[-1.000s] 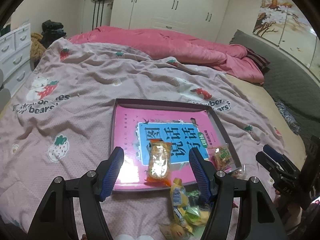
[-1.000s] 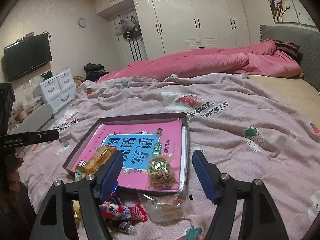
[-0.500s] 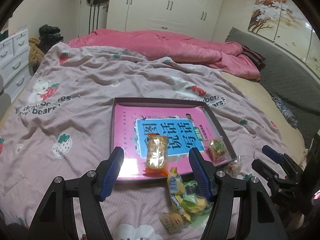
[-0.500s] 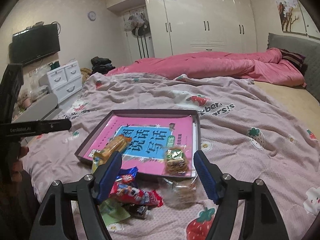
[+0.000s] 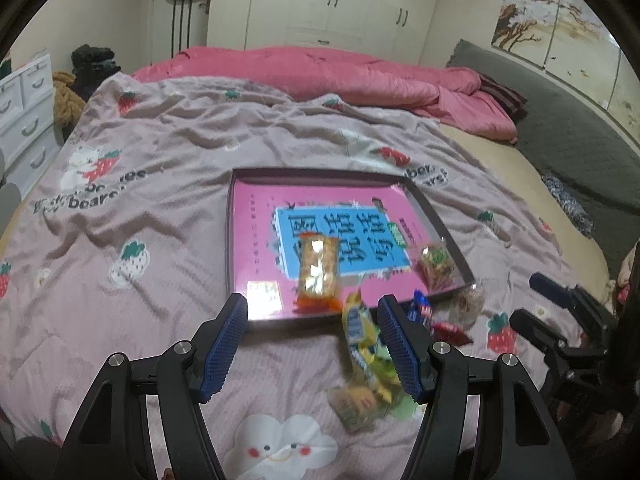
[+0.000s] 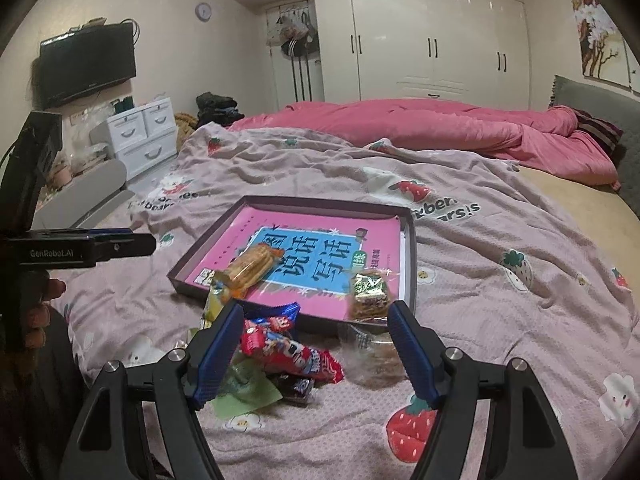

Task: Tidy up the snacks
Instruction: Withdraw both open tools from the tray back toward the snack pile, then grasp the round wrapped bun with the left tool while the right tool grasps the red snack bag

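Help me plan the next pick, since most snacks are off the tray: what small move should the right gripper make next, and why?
Probably lower the right gripper, which is open and empty, onto the red snack packet lying between its fingers on the bedspread. Only two snacks lie in the tray: the orange cracker pack and the green-labelled pack. The red packet seems the nearest loose one.

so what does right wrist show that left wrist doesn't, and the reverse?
Right wrist only: wall TV, clock, and the red snack packet clearly between its open fingers.

Left wrist only: the cloud print on the blanket near its fingers, and a yellow packet in front of the tray.

Both: tray with pink book, orange cracker pack, green-label pack, each other's gripper.
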Tool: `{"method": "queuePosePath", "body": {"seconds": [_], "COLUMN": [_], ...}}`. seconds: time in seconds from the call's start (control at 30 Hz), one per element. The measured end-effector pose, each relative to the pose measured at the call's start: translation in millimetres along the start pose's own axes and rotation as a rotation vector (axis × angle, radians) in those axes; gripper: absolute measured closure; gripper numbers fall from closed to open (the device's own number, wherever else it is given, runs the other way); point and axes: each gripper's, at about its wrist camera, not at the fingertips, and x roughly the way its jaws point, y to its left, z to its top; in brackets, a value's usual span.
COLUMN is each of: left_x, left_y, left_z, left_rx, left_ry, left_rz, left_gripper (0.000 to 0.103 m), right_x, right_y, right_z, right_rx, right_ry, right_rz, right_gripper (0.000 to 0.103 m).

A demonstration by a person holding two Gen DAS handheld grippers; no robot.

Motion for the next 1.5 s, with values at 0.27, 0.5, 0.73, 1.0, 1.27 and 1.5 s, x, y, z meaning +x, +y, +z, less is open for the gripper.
{"method": "queuePosePath", "body": {"seconds": [0.27, 0.5, 0.73, 1.0, 1.27, 1.5], "left_x": [9, 13, 26, 43, 60, 78], "left_y": [1, -7, -14, -20, -29, -24], "left_z": [-24, -38, -55, -66, -73, -76], "left_rx": [0.014, 0.031, 0.049, 0.066, 0.097, 0.072], "left_ry": [0.084, 0.127, 0.188, 0.25, 0.295, 0.334], "left_rz": [-0.013, -0.027, -0.038, -0.062, -0.067, -0.074], "left_gripper": [0.034, 0.034, 0.034, 0.034, 0.034, 0.034], "right_x": [11, 26, 38, 53, 66, 83], "right_y": [12, 20, 22, 21, 20, 23], "right_z": [-11, -20, -25, -28, -29, -28], "right_rx": [-0.057, -0.106, -0.144, -0.174, -0.206, -0.249], "right_ry": [0.061, 0.121, 0.16, 0.189, 0.193, 0.201], "right_rz": [0.007, 0.007, -0.018, -0.05, -0.056, -0.057], "right_gripper": [0.029, 0.029, 0.029, 0.03, 0.037, 0.051]}}
